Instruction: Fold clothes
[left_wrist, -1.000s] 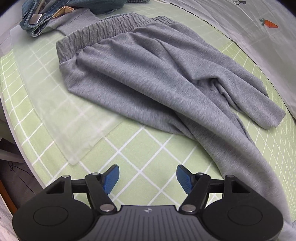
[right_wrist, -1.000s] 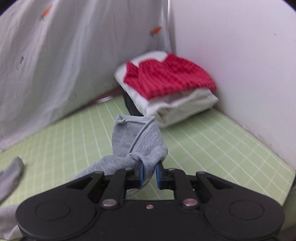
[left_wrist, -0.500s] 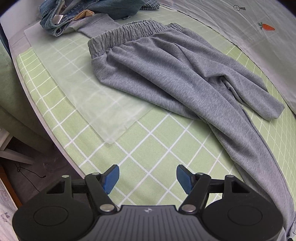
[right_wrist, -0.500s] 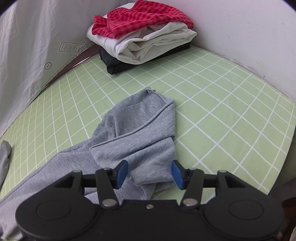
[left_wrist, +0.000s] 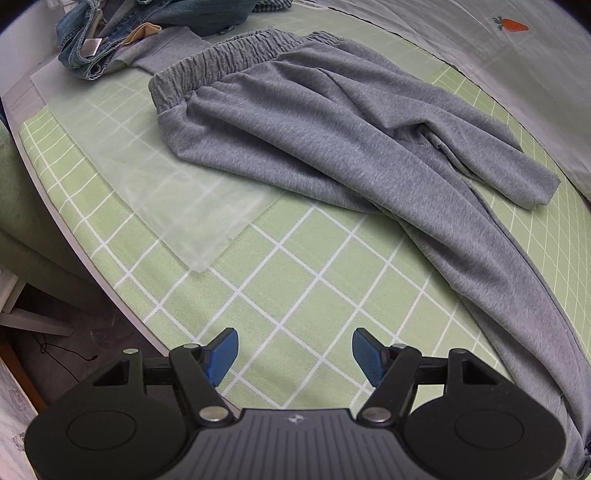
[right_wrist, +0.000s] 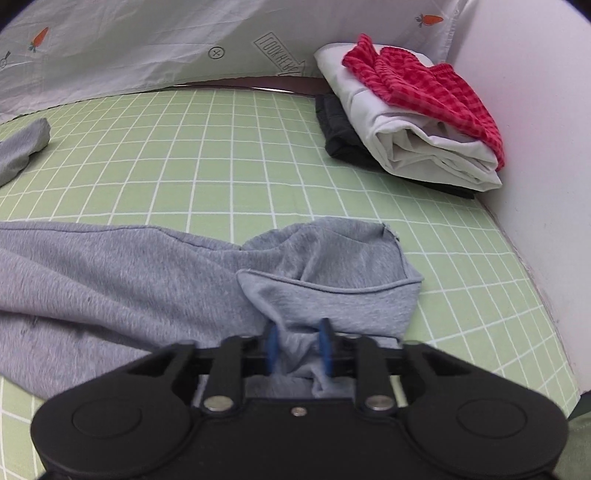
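Grey sweatpants (left_wrist: 332, 140) spread across green checked tablecloth (left_wrist: 295, 295), waistband toward 11 o'clock in left wrist view, one leg trailing to 5 o'clock. Left gripper (left_wrist: 294, 355) spread wide, holding nothing, above cloth. Right gripper (right_wrist: 298, 345) pinching leg cuff (right_wrist: 332, 295). Folded stack (right_wrist: 410, 118) at 2 o'clock.

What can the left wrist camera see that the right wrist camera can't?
Only the left view shows the trousers' waistband, the denim pile and the left tongs, open over bare cloth. Only the right view shows the folded stack by the wall and the right tongs closing on a leg cuff. Both show the grey trousers and checked green cloth.
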